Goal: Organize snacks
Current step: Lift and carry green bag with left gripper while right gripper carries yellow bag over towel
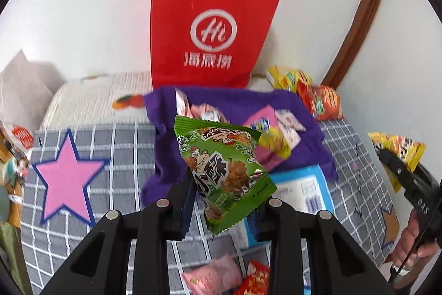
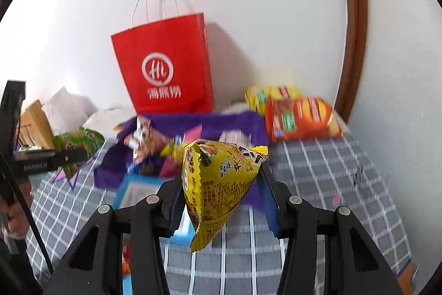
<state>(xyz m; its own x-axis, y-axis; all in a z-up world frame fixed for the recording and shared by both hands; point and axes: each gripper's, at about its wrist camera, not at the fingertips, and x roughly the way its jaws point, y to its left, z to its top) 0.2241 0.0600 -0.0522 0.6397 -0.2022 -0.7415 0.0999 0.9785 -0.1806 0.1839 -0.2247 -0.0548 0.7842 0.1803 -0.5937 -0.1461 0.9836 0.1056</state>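
My left hand-held gripper (image 1: pixel 225 201) is clamped on a green foil snack packet (image 1: pixel 225 170), lifted above the grey checked bed cover (image 1: pixel 110 140). My right hand-held gripper (image 2: pixel 221 198) pinches a yellow foil snack packet (image 2: pixel 218 184), before the purple cloth (image 2: pixel 234 123) and red paper bag (image 2: pixel 165 65).

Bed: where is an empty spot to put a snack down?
Bare checked blanket shows right of the purple cloth, below the orange packs. Another patch lies between the pink star and the cloth. The cloth itself is crowded with snacks.
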